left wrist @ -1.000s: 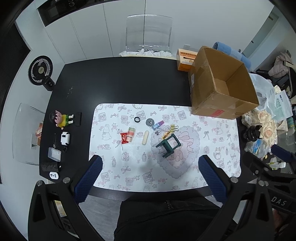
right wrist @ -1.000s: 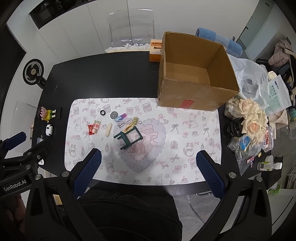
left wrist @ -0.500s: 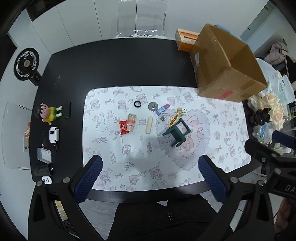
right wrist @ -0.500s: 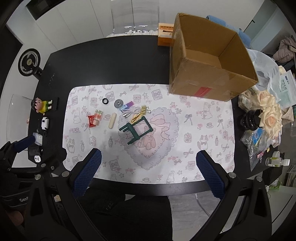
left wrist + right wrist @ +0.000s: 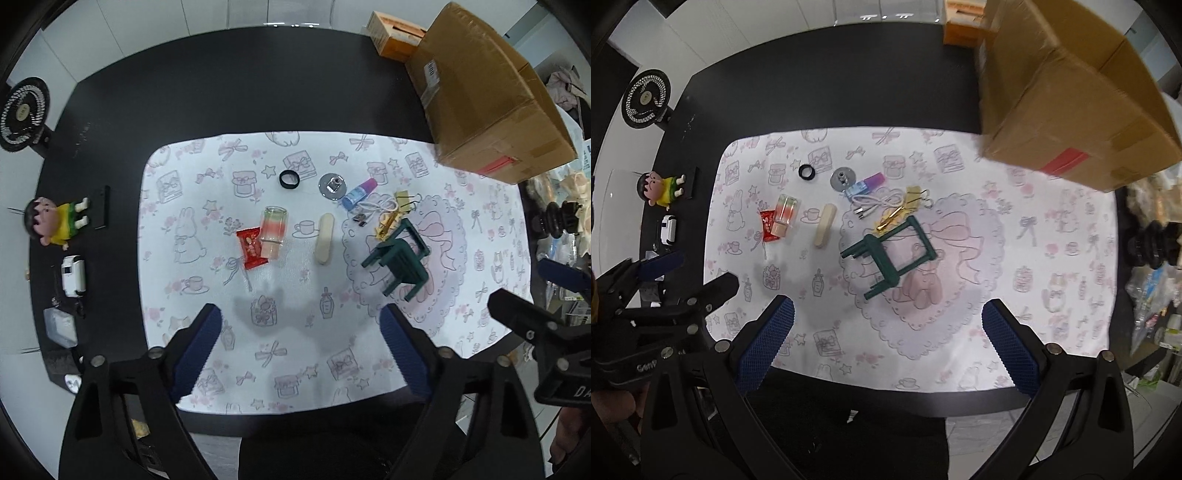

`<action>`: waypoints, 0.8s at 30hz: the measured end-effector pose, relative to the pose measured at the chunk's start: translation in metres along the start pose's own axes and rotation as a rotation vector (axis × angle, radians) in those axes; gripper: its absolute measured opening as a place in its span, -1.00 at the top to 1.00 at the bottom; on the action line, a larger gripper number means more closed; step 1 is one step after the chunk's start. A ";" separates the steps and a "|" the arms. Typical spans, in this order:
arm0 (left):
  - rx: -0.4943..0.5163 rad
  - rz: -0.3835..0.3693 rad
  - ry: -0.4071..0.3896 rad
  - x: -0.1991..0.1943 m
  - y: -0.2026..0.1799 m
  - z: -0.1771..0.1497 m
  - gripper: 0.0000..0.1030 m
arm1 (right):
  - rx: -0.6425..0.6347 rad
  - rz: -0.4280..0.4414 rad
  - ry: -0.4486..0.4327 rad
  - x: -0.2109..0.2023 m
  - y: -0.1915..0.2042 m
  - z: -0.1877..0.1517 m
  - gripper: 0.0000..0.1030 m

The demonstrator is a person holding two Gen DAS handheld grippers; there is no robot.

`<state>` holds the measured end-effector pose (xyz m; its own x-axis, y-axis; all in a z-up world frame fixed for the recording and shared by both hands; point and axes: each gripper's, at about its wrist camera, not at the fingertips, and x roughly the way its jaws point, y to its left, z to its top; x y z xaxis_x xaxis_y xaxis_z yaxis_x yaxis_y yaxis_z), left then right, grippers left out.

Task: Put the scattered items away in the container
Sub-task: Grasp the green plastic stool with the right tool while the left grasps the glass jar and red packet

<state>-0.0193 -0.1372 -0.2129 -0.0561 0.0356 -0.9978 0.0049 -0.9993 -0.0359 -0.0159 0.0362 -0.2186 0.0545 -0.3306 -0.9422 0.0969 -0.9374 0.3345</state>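
Small items lie scattered on a patterned white mat (image 5: 207,280): a tipped green toy stool (image 5: 400,258) (image 5: 892,254), a red snack packet (image 5: 252,246), a clear jar (image 5: 274,230) (image 5: 785,215), a beige stick (image 5: 324,239) (image 5: 825,226), a black ring (image 5: 289,180), a metal disc (image 5: 333,185), a blue-purple tube (image 5: 359,192), a white cable and gold clips (image 5: 899,212). The open cardboard box (image 5: 487,96) (image 5: 1071,96) stands at the back right. My left gripper (image 5: 301,345) and right gripper (image 5: 886,339) both hover open above the mat's near edge, holding nothing.
On the black table (image 5: 240,99), left of the mat, are a cartoon figurine (image 5: 55,221), a small white device (image 5: 73,275) and a plastic case (image 5: 61,326). A desk fan (image 5: 22,114) stands beyond the left edge. Flowers and clutter (image 5: 569,206) crowd the right side.
Both grippers have dropped lower and closer to the mat, so the items look larger. No item has moved and both stay open.
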 end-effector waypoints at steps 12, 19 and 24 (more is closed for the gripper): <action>0.031 0.008 0.020 0.063 0.018 0.032 -0.59 | -0.017 -0.005 0.085 0.078 -0.004 0.025 -0.92; 0.062 0.063 0.077 0.100 0.026 0.043 -0.40 | -0.052 -0.038 0.151 0.124 0.007 0.034 -0.92; 0.068 0.072 0.107 0.115 0.029 0.048 -0.28 | -0.061 -0.018 0.165 0.139 0.012 0.038 -0.91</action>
<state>-0.0737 -0.1621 -0.3257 0.0489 -0.0393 -0.9980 -0.0629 -0.9974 0.0362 -0.0450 -0.0250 -0.3462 0.2140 -0.2863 -0.9339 0.1595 -0.9330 0.3225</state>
